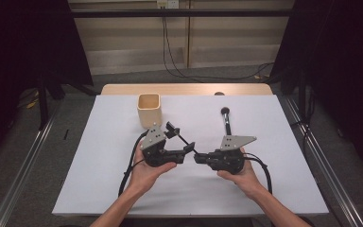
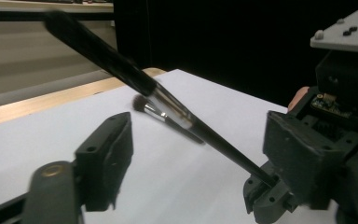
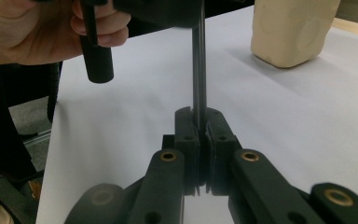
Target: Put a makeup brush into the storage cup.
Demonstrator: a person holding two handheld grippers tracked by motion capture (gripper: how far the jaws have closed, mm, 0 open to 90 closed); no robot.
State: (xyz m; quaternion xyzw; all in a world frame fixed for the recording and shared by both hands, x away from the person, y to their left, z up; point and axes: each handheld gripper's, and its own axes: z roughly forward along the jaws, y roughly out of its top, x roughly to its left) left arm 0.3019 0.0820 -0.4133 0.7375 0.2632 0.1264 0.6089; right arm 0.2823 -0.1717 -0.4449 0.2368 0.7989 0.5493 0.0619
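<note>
While my right gripper [image 3: 199,140] pinches the thin end of a black brush [image 2: 168,105], my left gripper [image 1: 179,137] stands with jaws apart around its shaft.

From the right jaws, shut tight on the handle tip, the brush slants up and away between the left jaws, which stand partly open with gaps on both sides, pressing nothing; its silver ferrule shows midway in the left gripper view. A second brush [image 1: 226,121] lies on the white counter [image 1: 99,156] behind my right hand, bristles away from me. A cream cup [image 1: 149,109] stands upright near the counter's far edge, just beyond my left gripper.
</note>
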